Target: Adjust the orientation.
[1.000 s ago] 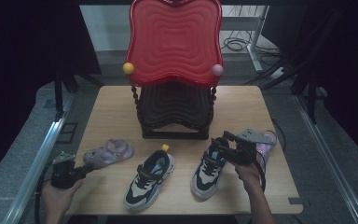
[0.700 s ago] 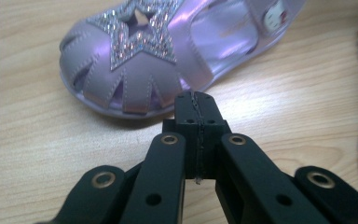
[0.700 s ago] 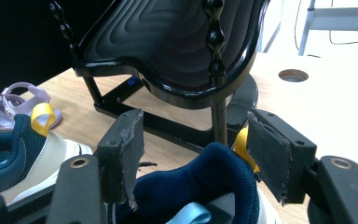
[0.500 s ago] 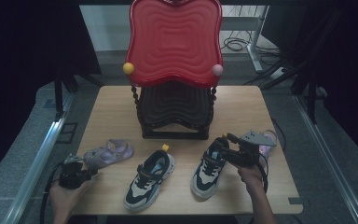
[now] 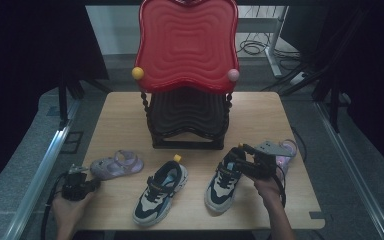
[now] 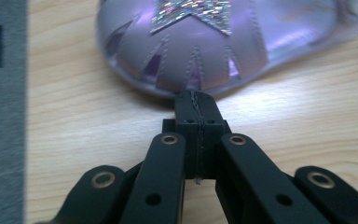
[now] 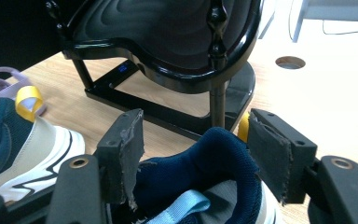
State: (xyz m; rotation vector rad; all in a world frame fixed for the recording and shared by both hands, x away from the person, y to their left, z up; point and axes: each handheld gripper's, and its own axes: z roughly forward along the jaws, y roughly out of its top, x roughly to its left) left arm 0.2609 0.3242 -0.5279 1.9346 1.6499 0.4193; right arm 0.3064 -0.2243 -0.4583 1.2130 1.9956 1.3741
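My left gripper (image 5: pixel 91 181) lies low at the table's front left, jaws shut with nothing in them. In the left gripper view its tips (image 6: pixel 196 103) meet the toe of a lilac sandal (image 6: pixel 191 46) with a glitter star. That sandal (image 5: pixel 117 164) lies just right of the gripper. My right gripper (image 5: pixel 237 157) is open at the heel of the right sneaker (image 5: pixel 222 182). The navy heel collar (image 7: pixel 205 158) sits between the two pads (image 7: pixel 127 149), which do not visibly squeeze it. The left sneaker (image 5: pixel 160 192) lies beside it, a yellow loop (image 7: pixel 27 100) at its heel.
A black shelf rack (image 5: pixel 187 120) with a red wavy top (image 5: pixel 187 42) stands mid-table behind the shoes. A second lilac sandal (image 5: pixel 286 150) lies at the right, behind my right hand. The table's left edge (image 6: pixel 2 140) is close to my left gripper.
My left gripper has edged right and down toward the lilac sandal's toe. The right gripper and the sneakers have not moved.
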